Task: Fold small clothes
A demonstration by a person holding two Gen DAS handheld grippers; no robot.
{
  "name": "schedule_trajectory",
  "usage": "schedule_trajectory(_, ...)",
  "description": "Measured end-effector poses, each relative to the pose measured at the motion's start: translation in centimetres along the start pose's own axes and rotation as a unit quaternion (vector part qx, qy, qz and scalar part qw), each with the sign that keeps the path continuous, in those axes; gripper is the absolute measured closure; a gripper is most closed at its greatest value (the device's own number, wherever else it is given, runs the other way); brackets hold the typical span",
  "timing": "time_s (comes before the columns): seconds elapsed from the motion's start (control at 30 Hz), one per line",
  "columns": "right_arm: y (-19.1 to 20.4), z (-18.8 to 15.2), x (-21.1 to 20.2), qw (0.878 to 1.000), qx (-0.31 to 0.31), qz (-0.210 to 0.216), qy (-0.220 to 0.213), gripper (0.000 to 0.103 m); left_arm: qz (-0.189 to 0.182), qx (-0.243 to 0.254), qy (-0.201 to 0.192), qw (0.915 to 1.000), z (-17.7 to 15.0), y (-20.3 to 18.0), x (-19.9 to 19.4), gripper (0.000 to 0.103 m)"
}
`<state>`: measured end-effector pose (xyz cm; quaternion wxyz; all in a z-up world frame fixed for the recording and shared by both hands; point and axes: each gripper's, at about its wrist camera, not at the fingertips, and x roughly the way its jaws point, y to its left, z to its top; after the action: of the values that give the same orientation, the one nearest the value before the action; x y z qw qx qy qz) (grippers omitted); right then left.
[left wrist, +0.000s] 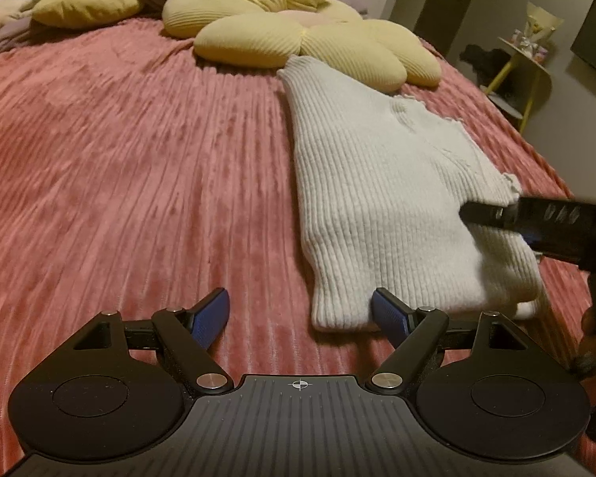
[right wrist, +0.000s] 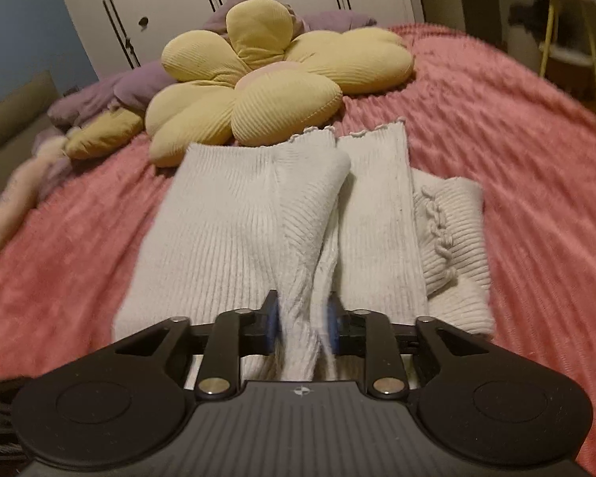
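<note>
On the pink ribbed bedspread [left wrist: 139, 159], our white ribbed knit sweater [left wrist: 369, 198] lies half-folded. Right gripper [right wrist: 302, 324] is pinching a raised fold; left gripper [left wrist: 300, 316] sits spread, empty. We'd carry it across slowly, keeping edges aligned.

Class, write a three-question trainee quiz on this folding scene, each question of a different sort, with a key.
1. True or false: the left tool is open and holds nothing.
2. What does the right tool grip? A) the yellow flower cushion B) the white ribbed sweater C) the pink bedspread
3. Fill in: the sweater lies on the ___ bedspread.

Key: 1 true; 2 B; 3 pink.
</note>
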<state>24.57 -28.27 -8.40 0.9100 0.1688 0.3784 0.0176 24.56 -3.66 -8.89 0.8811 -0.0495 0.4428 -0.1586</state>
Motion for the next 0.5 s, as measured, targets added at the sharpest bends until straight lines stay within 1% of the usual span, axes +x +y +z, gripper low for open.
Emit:
schedule_trajectory(0.03, -0.5, 0.4, 0.0, 1.0, 0.022, 0.019, 0.001, 0.062, 0.0, -0.002, 0.0, 1.0, 0.0, 0.0, 0.0, 0.018)
schedule_trajectory(0.07, -1.0, 0.6, 0.0, 0.998, 0.044, 0.033, 0.0, 0.059, 0.0, -0.002, 0.0, 1.0, -0.1, 0.0, 0.0, 0.018)
schedule_trajectory(0.1, -1.2, 0.8, 0.1, 0.997, 0.061, 0.043, -0.001, 0.058, 0.001, -0.001, 0.0, 1.0, -0.1, 0.0, 0.0, 0.018)
schedule_trajectory(0.2, -1.5, 1.6, 1.4, 0.995, 0.086, 0.049, 0.007, 0.059, 0.002, 0.003, 0.002, 1.0, 0.0, -0.1, 0.0, 0.018)
schedule_trajectory(0.23, -1.6, 1.8, 1.8, 0.995, 0.092, 0.049, 0.008, 0.06, 0.003, 0.003, 0.003, 1.0, 0.0, -0.1, 0.0, 0.018)
schedule_trajectory(0.27, -1.7, 2.0, 2.1, 0.994, 0.101, 0.052, 0.007, 0.064, 0.004, 0.001, 0.003, 1.0, 0.0, -0.2, 0.0, 0.017)
schedule_trajectory(0.3, -1.9, 2.2, 2.4, 0.992, 0.112, 0.057, 0.004, 0.074, 0.005, -0.002, 0.003, 1.0, 0.1, -0.2, 0.0, 0.017)
schedule_trajectory(0.33, -2.1, 2.3, 2.5, 0.991, 0.121, 0.062, 0.003, 0.081, 0.007, -0.006, 0.003, 1.0, 0.2, -0.3, 0.0, 0.017)
schedule_trajectory(0.37, -2.1, 2.5, 2.5, 0.99, 0.128, 0.064, 0.001, 0.082, 0.007, -0.009, 0.003, 0.9999, 0.2, -0.4, 0.0, 0.017)
schedule_trajectory(0.4, -1.9, 2.6, 2.3, 0.992, 0.118, 0.054, -0.006, 0.085, 0.006, -0.01, 0.004, 0.9999, 0.3, -0.5, -0.1, 0.017)
schedule_trajectory(0.47, -0.6, 2.6, 1.6, 0.998, 0.06, 0.005, -0.028, 0.086, 0.0, -0.009, 0.003, 1.0, 0.4, -0.9, -0.3, 0.017)
schedule_trajectory(0.5, 0.2, 2.5, 1.0, 0.999, 0.029, -0.015, -0.041, 0.086, -0.003, -0.006, 0.002, 1.0, 0.4, -1.2, -0.4, 0.017)
